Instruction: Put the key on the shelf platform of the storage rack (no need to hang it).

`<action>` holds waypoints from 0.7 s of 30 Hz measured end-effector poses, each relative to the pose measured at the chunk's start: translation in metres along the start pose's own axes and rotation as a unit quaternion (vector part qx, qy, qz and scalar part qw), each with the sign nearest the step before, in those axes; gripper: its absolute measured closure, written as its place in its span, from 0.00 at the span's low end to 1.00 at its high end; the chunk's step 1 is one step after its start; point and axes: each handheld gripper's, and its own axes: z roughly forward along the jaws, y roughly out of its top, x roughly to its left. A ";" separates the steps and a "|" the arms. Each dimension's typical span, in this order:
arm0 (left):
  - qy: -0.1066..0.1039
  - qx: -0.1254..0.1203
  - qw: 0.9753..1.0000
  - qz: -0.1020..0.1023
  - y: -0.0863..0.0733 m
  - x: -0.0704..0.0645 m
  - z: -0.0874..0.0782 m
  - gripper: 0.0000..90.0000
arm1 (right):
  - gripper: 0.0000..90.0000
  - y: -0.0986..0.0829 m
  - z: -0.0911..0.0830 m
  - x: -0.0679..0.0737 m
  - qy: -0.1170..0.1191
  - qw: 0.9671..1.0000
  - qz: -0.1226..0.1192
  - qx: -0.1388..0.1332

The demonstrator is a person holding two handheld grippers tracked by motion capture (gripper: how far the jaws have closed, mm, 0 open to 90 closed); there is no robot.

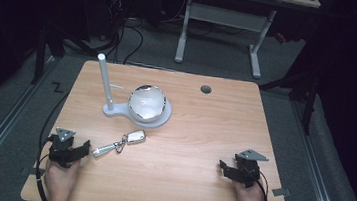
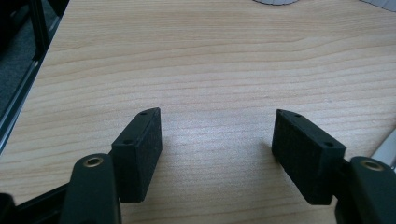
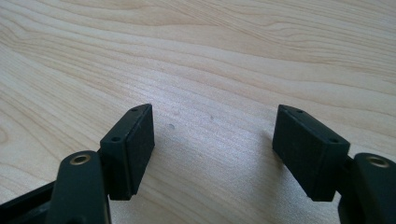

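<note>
So, both the left gripper (image 1: 80,149) and right gripper (image 1: 224,167) are held wide apart, nothing between. The key bunch (image 1: 119,144) is lying just beside the left one — light, jangly, probably slippery metal; the fob (image 1: 136,137) is best pinched.

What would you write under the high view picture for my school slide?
Two open grippers, left gripper and right gripper, rest on a wooden table near a key fob and white stand.
</note>
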 end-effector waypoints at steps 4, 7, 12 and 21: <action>-0.001 -0.001 1.000 0.000 0.000 0.000 0.000 0.37 | 0.33 0.000 0.000 0.000 0.000 1.000 0.000 0.000; -0.003 -0.001 1.000 0.000 0.000 0.000 0.000 0.37 | 0.33 0.000 0.000 0.000 0.000 1.000 0.000 0.000; -0.010 0.000 1.000 0.006 -0.001 0.000 -0.001 0.37 | 0.33 0.000 0.000 0.000 0.000 1.000 0.000 0.000; -0.009 0.000 1.000 0.005 0.000 -0.001 0.000 0.36 | 0.33 0.000 0.000 0.000 -0.001 1.000 0.001 0.000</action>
